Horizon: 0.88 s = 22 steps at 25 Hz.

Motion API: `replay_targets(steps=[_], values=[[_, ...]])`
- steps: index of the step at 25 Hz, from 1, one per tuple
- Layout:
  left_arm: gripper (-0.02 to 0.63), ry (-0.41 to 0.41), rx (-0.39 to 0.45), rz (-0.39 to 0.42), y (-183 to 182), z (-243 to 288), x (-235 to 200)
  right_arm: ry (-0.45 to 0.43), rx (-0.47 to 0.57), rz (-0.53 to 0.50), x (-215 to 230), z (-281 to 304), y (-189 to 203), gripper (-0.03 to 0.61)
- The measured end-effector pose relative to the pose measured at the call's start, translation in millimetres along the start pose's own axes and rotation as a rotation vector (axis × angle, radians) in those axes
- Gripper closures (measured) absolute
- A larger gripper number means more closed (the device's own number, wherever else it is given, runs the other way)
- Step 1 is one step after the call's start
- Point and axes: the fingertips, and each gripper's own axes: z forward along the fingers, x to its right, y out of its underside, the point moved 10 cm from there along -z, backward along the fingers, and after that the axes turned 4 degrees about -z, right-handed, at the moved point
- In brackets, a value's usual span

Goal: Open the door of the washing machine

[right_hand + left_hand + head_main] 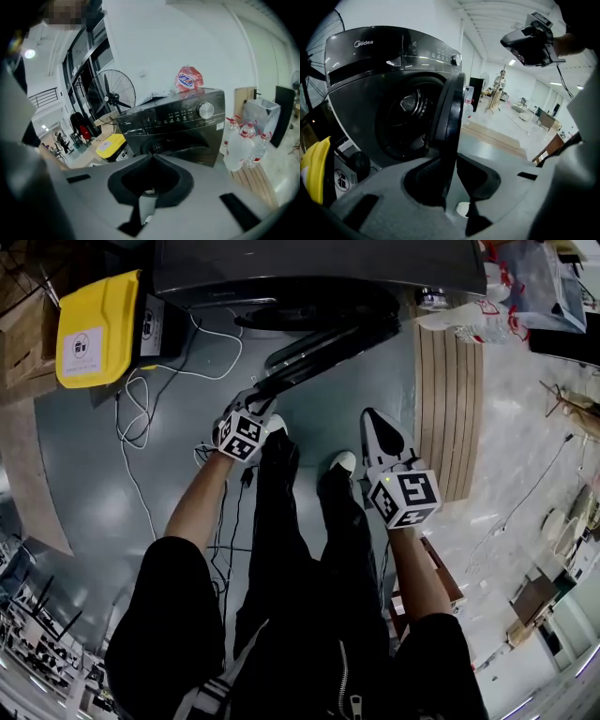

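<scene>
Swinging the door (328, 341) open, at a guess, with the left gripper (265, 395) at its free rim. Jaws narrow there and clamped on the rim itself, seen edge-on between them in the left gripper view. Door well out from the washer (319, 268), with the drum mouth (405, 117) bare beside it. Right gripper (377, 423) idle, jaws together on nothing, pointed at the washer front from beside the right shoe.

Judged late in the opening step: unlatched and swung a good way, perhaps not yet to full width. Hinge seemingly at the door's far end, on the right in the head view. Next, probably: follow the arc about that hinge rather than pull straight back. Firm pinch needed so as not to slip off the thin rim. Then release once fully open.

Room for the rest of the swing: bare grey floor (375, 371) between the legs (281, 521) and the washer. Remaining arc likely toward the right gripper and the wooden pallet (448, 399), with bottles (469, 320) at its far end near the washer's corner; best to lift the right gripper aside first. On the other side, loose cables (141, 409) on the floor and a yellow bin (94, 329) beside the washer, both apart from the door and out of its likely path. Shoes (277, 425) just beside the left gripper: worth stepping back to stay clear of the door's lower rim.
</scene>
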Motion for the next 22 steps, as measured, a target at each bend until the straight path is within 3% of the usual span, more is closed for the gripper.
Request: replay_targets(steps=[10,17,22], values=[[0.531,-0.086,0.007,-0.131,22.2,10.9,112.3,-0.068,0.03,-0.053,41.2,-71.0,36.6,0.574],[0.531,-0.164,0.048,-0.175,24.6,28.5,188.6,-0.081,0.055,-0.064,79.1,-120.1,69.9,0.574],[0.525,-0.149,0.061,-0.219,14.2,41.4,239.6,-0.053,0.069,-0.049,112.9,-157.2,92.1,0.574]])
